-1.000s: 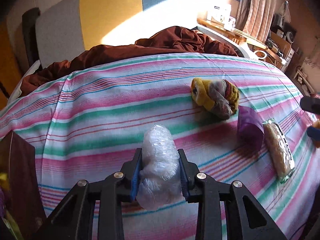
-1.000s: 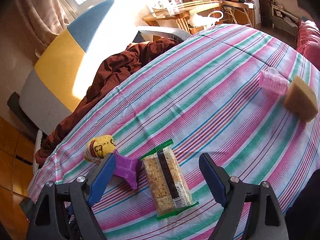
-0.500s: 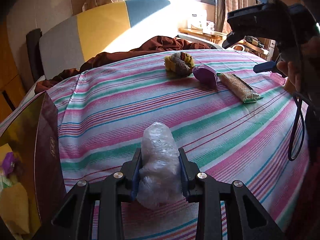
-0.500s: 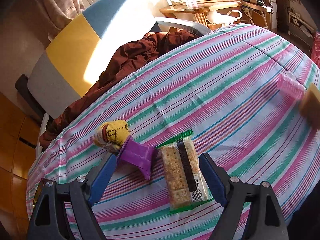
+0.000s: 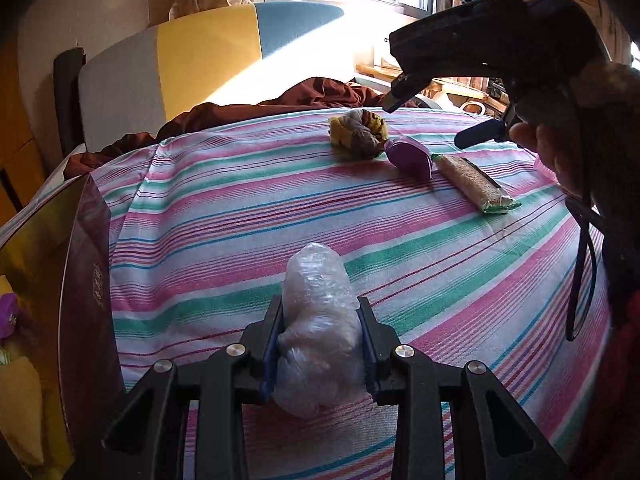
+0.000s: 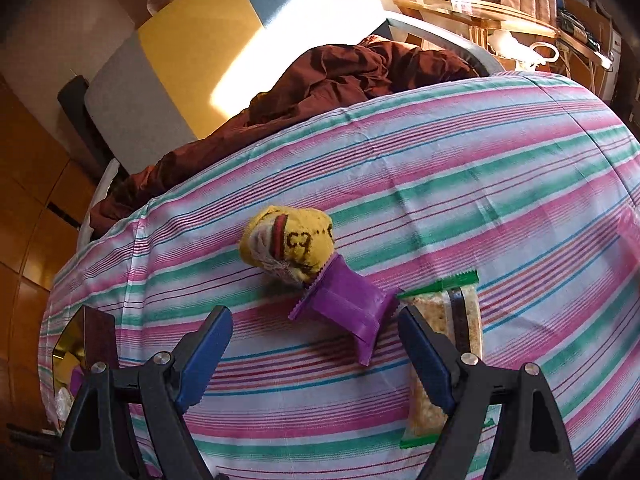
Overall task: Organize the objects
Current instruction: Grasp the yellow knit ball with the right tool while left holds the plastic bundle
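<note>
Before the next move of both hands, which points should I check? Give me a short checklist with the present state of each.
1. Left gripper shut on the clear plastic bundle: ok.
2. Box at left within view for the drop: ok.
3. Room inside the box: cannot tell.
4. Right gripper open, nothing held: ok.
5. Purple packet ahead, between its fingers: ok.
6. Packet clear of the rolled sock and cracker pack: not ok, all crowd together.

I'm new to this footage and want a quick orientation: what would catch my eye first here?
First, the left claw, shut on a crinkly clear plastic-wrapped bundle above the pink, green and white striped cloth. Farther along lie a rolled yellow sock ball, a purple foil packet touching it, and a green-edged cracker pack, with the open right claw hovering over them.
</note>
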A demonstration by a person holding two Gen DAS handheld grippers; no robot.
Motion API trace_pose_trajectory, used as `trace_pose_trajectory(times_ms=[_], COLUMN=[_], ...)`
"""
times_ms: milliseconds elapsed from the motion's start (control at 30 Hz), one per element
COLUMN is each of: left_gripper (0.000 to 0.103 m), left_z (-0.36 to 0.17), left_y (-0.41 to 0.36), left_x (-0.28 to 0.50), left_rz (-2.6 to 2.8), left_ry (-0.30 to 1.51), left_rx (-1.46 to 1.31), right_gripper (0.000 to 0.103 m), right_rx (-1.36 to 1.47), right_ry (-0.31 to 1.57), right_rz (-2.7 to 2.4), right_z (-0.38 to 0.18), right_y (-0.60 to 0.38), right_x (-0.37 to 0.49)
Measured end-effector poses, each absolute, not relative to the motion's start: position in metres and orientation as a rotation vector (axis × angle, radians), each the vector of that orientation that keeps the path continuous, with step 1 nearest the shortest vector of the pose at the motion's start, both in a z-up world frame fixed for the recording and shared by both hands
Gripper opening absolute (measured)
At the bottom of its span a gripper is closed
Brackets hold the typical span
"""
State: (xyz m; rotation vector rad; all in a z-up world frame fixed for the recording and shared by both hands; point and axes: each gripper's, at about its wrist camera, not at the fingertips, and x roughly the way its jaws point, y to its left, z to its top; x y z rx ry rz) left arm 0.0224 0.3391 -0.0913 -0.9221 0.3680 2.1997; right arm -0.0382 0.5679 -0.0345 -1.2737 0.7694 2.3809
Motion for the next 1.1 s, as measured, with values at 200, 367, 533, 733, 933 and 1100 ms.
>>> trace_pose_trajectory(times_ms=[200, 367, 533, 733, 933, 1100], left_gripper=[0.035, 0.036, 0.037, 0.037, 0.037, 0.037], left_z=[-0.092, -0.093, -0.094, -0.094, -0.094, -0.093], left_y=[0.339, 0.338, 0.338, 0.338, 0.336, 0.335], left_x=[0.022, 0.021, 0.02, 0.021, 0.02, 0.021], left_rz=[2.201, 2.199, 2.199, 2.203, 2.203, 2.204], left_ry=[0.358, 0.344, 0.339, 0.343, 0.342, 0.345], left_rx=[-0.919, -0.921, -0.92, -0.915, -0.915, -0.914], right_gripper=[0.089, 0.078, 0.047, 0.045, 0.043, 0.042], right_rx=[-1.357, -1.462, -1.523, -1.635, -1.749, -1.729], right_ry=[0.672, 0.627, 0.535, 0.465, 0.31, 0.33], right_rz=[2.375, 2.34, 2.394, 2.514, 2.441, 2.383], right_z=[-0.043, -0.069, -0.077, -0.073, -0.07, -0.075], right_y=[0.57, 0.567, 0.549, 0.513, 0.49, 0.49], right_x=[-0.097, -0.13, -0.131, -0.109, -0.068, -0.014])
